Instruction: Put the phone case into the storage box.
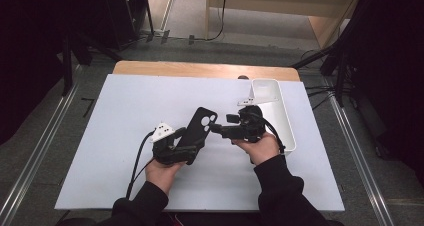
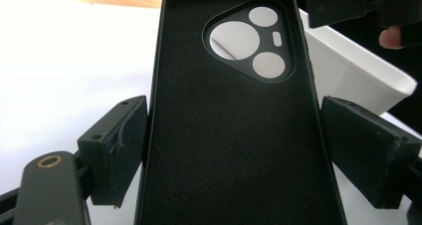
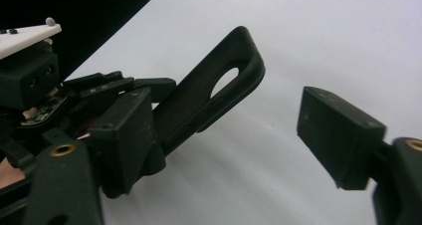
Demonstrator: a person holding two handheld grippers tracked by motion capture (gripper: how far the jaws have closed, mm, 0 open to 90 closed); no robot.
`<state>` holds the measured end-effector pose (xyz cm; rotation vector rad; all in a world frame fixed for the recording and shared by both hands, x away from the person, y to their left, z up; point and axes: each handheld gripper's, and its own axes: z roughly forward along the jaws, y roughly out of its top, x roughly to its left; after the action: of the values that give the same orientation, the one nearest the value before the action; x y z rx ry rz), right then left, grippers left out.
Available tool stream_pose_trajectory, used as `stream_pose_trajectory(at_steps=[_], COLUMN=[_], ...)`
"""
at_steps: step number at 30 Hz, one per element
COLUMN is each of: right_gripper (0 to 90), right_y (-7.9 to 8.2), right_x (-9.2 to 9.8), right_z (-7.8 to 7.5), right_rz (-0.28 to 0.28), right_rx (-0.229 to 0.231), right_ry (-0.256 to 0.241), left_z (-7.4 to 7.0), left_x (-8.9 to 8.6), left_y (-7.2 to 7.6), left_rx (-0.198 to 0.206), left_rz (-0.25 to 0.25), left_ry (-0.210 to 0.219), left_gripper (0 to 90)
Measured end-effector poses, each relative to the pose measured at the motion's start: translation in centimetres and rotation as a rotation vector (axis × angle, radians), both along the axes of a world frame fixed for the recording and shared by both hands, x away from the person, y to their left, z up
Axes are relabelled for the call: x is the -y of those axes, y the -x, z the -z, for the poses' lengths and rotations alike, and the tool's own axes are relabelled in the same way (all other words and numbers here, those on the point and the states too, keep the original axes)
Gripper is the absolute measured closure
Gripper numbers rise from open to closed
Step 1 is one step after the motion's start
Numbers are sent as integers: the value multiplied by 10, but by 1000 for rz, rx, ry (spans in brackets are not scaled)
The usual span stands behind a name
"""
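no text, label, brand, number or sign can be read anywhere in these pictures. the matte black soft-lined phone case with its round camera cut-outs bears no legible mark on the side that shows, and the white rectangular plastic bin and the pale sheet covering the table are plain. the small dark dots on the pale three-cornered plate on top of the left gripper are too small to tell as writing.
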<state>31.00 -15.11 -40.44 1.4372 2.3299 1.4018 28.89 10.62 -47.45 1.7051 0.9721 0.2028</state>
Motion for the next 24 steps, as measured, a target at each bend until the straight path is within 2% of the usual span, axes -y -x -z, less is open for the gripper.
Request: stream_pose_trajectory(at_steps=[6,9,11,13,18,24], right_gripper=[268,309,314,321,327,342], right_y=[-6,-10,-11,-13,-19,-25], right_x=[0,1,1,0,-1,-6], right_z=[0,0,-1,-1,2,7], right_rz=[22,31,41,43,51,57], right_rx=[-26,-55,-47,-60,-81,-100], right_ry=[-11,-23,-26,-31,-37,-32], left_z=[0,0,1,1,2,3], left_x=[0,1,1,1,3,5], left_y=[1,1,1,1,1,3], left_rx=[2,-13,-20,-21,-19,1], left_rz=[-12,-5,-7,-8,-16,-22], left_ry=[6,12,16,14,11,-5], left_gripper=[140,140,140,140,139,139])
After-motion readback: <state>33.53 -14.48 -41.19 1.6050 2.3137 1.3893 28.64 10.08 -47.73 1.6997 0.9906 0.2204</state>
